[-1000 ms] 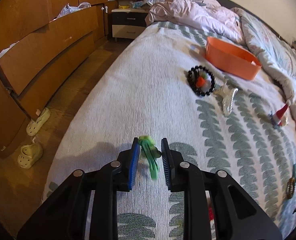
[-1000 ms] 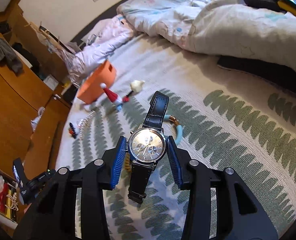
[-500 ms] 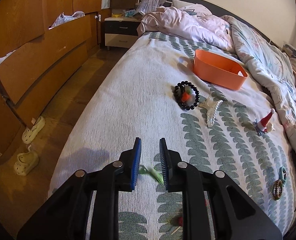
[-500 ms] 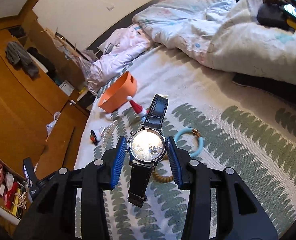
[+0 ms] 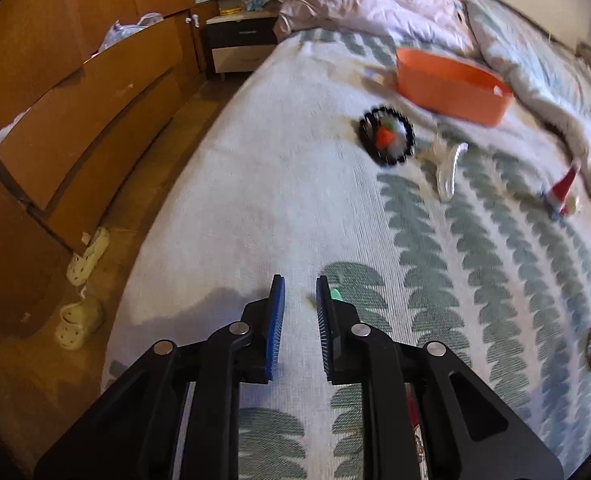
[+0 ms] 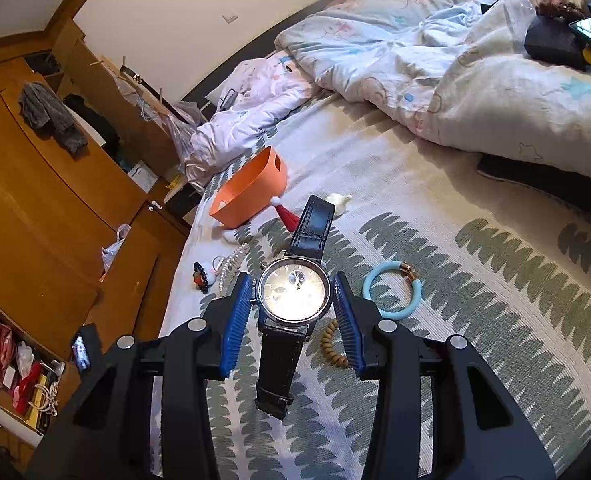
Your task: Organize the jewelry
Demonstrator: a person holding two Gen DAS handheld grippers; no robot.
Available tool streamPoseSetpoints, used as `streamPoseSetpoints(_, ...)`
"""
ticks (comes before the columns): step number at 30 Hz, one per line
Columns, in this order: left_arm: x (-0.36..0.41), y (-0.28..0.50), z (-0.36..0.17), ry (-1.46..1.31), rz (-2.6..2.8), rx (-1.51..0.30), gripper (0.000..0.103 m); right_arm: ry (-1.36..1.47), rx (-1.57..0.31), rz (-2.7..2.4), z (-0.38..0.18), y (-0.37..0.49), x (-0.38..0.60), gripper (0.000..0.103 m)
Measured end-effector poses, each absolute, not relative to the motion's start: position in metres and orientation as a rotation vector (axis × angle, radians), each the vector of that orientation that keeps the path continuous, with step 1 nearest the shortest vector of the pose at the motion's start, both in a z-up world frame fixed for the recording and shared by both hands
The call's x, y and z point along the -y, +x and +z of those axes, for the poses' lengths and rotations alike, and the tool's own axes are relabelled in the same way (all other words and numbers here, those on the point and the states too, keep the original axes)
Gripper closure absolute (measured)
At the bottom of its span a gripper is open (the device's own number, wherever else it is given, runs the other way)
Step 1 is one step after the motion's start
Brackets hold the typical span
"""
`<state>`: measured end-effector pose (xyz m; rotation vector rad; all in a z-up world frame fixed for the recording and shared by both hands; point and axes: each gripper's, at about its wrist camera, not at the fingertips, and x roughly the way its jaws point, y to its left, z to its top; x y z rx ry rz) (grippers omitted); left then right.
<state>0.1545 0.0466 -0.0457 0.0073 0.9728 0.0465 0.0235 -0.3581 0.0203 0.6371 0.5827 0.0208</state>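
Wristwatch [image 6: 294, 294], round-faced, leather-strapped, clamped in right gripper [image 6: 294, 312]; left gripper [image 5: 299, 312] slightly parted, empty.

Wooden wardrobe [image 5: 75, 92], nightstand [image 5: 239, 46], wood floor [image 5: 35, 384], cream wall [image 6: 199, 4].

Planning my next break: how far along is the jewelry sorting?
Early. Nothing shows in the orange bin. The right gripper holds the watch. Bead bracelet, pearl clip and blue bangle lie on the bed; the left gripper holds nothing.

Black-strapped watch [image 6: 294, 294] upright, pinched above bedspread [image 6: 475, 280].
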Motion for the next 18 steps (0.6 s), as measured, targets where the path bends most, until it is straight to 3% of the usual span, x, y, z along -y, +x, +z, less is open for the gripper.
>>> streamPoseSetpoints(5,-0.038,0.162,-0.060,0.055,0.077,-0.999,0.081,0.639,-0.586,0.028,0.020,0.023,0.356,0.061)
streamPoseSetpoints(7,-0.036,0.162,-0.060,0.072,0.095,-0.992,0.067,0.638,-0.587,0.031,0.020,0.023,0.356,0.061)
streamPoseSetpoints(10,-0.034,0.161,-0.062,0.034,0.066,-1.012,0.025,0.636,-0.586,0.032,0.020,0.022,0.355,0.061)
streamPoseSetpoints(11,-0.031,0.161,-0.064,0.052,0.080,-1.012,0.021,0.636,-0.585,0.030,0.020,0.022,0.355,0.061)
streamPoseSetpoints(18,-0.014,0.159,-0.079,0.158,0.115,-1.017,0.022,0.634,-0.590,0.028,0.020,0.022,0.353,0.061)
